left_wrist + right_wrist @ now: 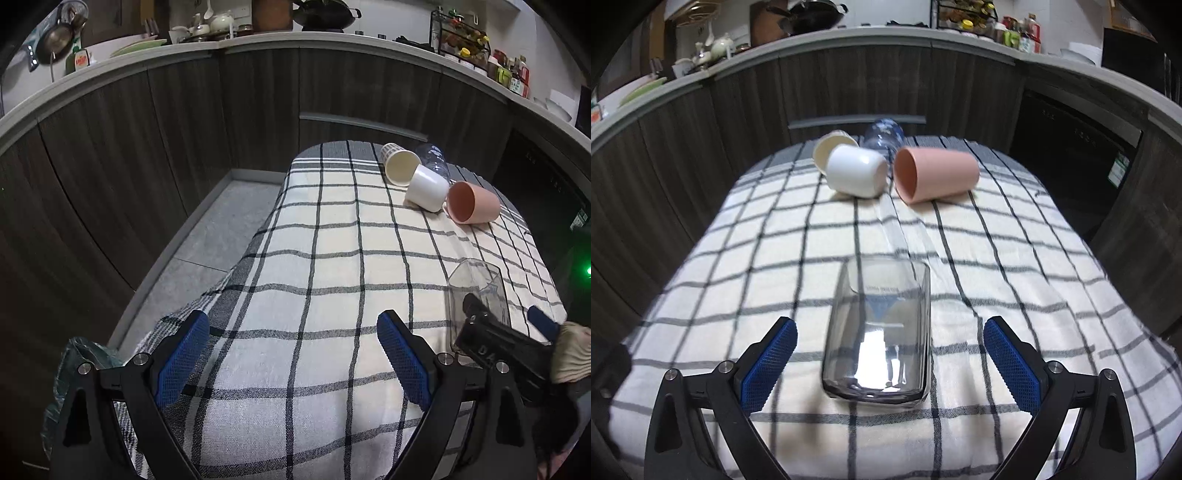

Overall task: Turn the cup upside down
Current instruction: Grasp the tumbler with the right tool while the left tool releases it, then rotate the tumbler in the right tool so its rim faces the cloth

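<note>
A clear glass cup point(881, 332) lies on its side on the checked cloth point(1015, 266), its thick base toward me and its mouth pointing away. My right gripper point(890, 365) is open, its blue pads on either side of the cup's base end without touching it. In the left wrist view the same cup point(476, 291) shows at the right, partly behind the right gripper. My left gripper point(293, 354) is open and empty over the cloth's near left part.
At the table's far end lie a pink cup point(934, 173), a white cup point(855, 170), a cream cup point(829, 149) and a clear plastic bottle point(884, 133), all on their sides. Dark wood cabinets point(849, 88) stand behind. Grey floor point(207, 229) lies left of the table.
</note>
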Action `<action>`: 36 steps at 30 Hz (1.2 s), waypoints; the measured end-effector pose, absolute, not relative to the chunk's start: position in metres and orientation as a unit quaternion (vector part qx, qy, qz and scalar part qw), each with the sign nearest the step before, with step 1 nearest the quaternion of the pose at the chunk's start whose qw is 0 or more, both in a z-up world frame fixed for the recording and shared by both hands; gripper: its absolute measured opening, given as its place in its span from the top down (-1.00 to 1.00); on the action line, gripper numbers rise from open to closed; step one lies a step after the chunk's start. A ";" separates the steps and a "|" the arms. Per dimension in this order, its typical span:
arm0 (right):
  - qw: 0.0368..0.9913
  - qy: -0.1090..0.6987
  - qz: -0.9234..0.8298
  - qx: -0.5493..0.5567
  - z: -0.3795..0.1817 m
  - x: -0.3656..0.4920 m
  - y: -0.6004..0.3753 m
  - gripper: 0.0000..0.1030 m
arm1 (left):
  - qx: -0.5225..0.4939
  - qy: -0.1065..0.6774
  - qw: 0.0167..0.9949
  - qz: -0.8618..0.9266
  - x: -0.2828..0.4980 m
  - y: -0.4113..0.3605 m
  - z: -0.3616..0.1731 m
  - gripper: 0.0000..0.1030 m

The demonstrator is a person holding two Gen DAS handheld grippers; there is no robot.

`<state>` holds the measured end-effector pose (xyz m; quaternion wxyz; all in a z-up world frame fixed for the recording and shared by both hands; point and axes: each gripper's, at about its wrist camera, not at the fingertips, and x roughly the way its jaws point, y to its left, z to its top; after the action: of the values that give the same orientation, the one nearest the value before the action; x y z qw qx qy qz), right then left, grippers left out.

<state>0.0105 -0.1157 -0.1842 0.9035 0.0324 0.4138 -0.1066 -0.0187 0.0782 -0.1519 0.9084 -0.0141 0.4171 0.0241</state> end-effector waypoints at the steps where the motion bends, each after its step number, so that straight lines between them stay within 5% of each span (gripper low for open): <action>1: 0.902 0.417 -0.110 0.035 -0.188 0.011 -0.116 -0.95 | -0.013 0.417 0.909 0.022 -0.018 0.077 -0.152 -0.81; 7: 0.897 0.429 -0.104 0.022 -0.209 0.012 -0.113 -0.75 | -0.008 0.416 0.909 0.011 -0.017 0.072 -0.153 -0.81; 9: 0.897 0.431 -0.097 0.021 -0.214 0.012 -0.111 -0.35 | -0.008 0.415 0.910 0.011 -0.018 0.072 -0.153 -0.81; 18: 0.886 0.458 -0.068 0.032 -0.196 0.009 -0.122 -0.30 | -0.038 0.411 0.911 -0.008 -0.020 0.074 -0.141 -0.81; 36: 0.630 0.774 0.048 -0.032 -0.155 0.070 -0.151 -0.31 | -0.111 0.420 0.900 -0.045 0.016 0.025 -0.089 -0.92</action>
<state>0.0700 -0.1508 -0.1549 0.6299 -0.0324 0.7745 0.0483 0.0161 0.0252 -0.0886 0.8997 -0.1109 0.4197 -0.0448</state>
